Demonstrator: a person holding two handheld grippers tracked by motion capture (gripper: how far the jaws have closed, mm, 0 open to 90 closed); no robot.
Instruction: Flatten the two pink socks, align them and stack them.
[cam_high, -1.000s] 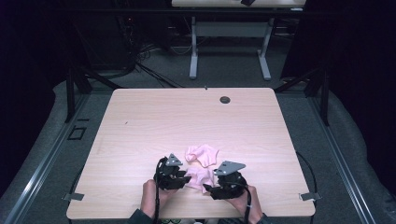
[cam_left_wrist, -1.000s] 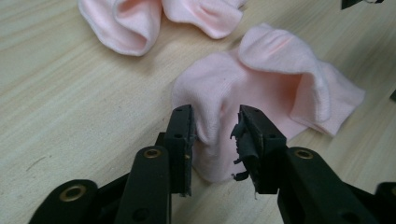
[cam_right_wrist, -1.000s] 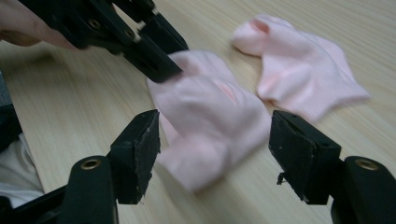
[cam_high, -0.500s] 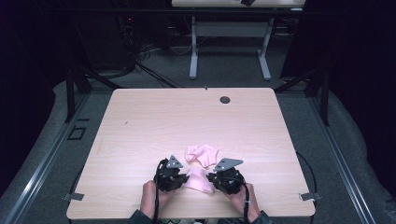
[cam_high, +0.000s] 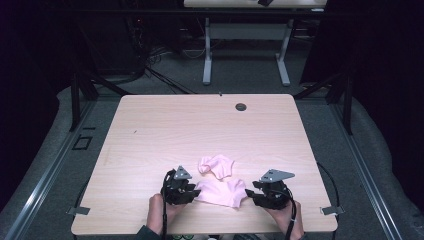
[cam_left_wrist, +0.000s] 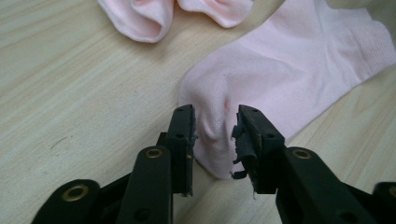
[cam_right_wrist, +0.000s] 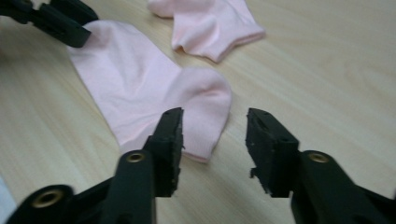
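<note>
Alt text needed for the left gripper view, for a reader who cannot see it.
The left gripper has its two black jaws around one end of a flat pink sock on a pale wooden table. A second, crumpled pink sock lies just beyond it.

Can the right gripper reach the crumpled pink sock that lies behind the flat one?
Probably yes. The right gripper is open and holds nothing, and the crumpled sock lies just beyond the flat sock, with only bare table around it.
</note>
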